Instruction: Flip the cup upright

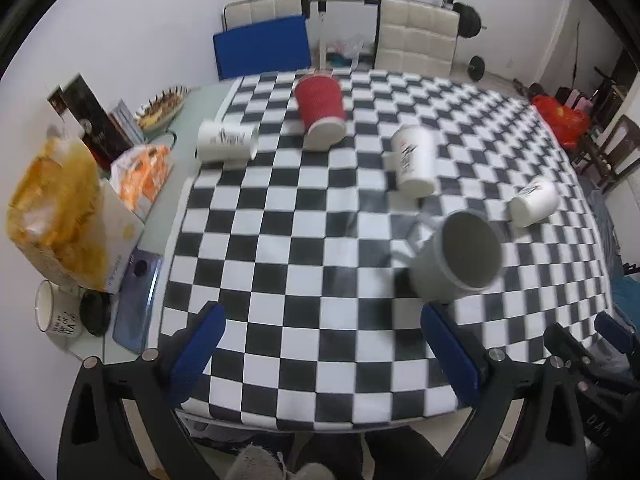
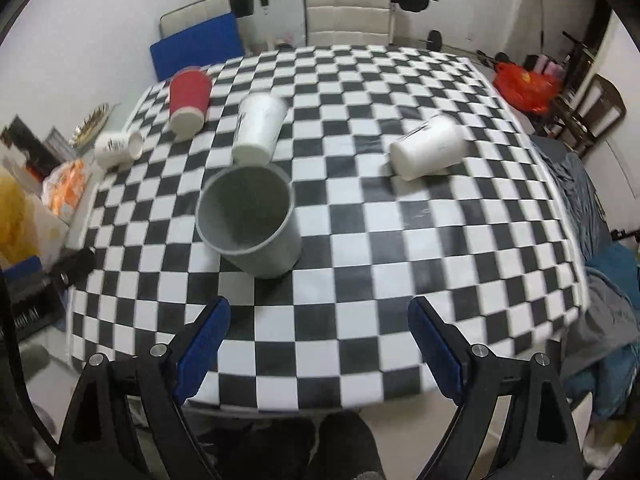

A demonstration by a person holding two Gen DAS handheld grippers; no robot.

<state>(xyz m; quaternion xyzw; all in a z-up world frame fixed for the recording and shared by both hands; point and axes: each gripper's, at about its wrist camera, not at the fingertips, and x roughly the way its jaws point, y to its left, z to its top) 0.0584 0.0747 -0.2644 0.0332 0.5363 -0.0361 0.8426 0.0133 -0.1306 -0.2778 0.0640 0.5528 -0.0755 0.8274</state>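
A grey mug (image 1: 456,256) stands upright on the checkered cloth, mouth up, also in the right wrist view (image 2: 250,220). A red paper cup (image 1: 322,110) (image 2: 188,98) lies on its side at the back. Three white paper cups lie on their sides: one at the left (image 1: 228,140) (image 2: 118,146), one in the middle (image 1: 414,160) (image 2: 258,128), one at the right (image 1: 534,200) (image 2: 430,146). My left gripper (image 1: 324,352) is open and empty near the front edge. My right gripper (image 2: 320,344) is open and empty, just in front of the grey mug.
The checkered cloth (image 1: 300,280) covers most of the table. At the left edge stand food bags (image 1: 60,208), a phone (image 1: 138,300), an enamel mug (image 1: 54,312) and a plate (image 1: 160,108). Chairs (image 1: 416,36) and a barbell rack stand behind the table.
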